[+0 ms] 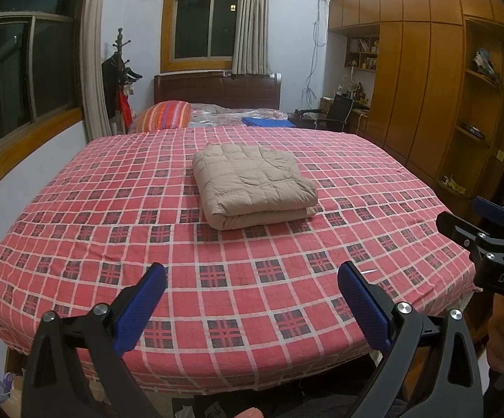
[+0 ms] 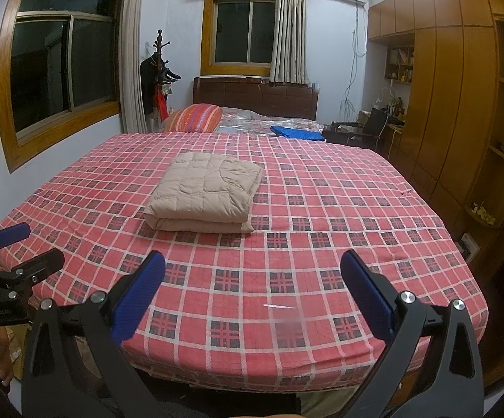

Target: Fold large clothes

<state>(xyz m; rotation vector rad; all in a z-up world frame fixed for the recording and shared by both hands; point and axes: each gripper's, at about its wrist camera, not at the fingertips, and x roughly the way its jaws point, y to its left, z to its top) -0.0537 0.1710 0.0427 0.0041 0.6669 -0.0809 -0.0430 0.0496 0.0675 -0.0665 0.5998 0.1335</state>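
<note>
A beige quilted garment (image 1: 252, 185) lies folded into a thick rectangular bundle in the middle of the red plaid bed sheet (image 1: 147, 244). The right wrist view shows the same bundle (image 2: 203, 198) left of centre on the sheet (image 2: 321, 244). My left gripper (image 1: 252, 308) hangs over the bed's near edge, open, with nothing between its blue pads. My right gripper (image 2: 252, 301) is also open and empty, well short of the bundle. Each gripper appears at the edge of the other's view: the right one (image 1: 488, 237) and the left one (image 2: 8, 254).
A striped pillow (image 1: 164, 113), a blue cloth (image 1: 267, 122) and a dark headboard (image 1: 217, 90) lie at the bed's far end. Wooden wardrobes (image 1: 426, 87) line the right wall, a desk chair (image 1: 335, 109) stands beside them, and a coat rack (image 1: 121, 76) stands left under the windows.
</note>
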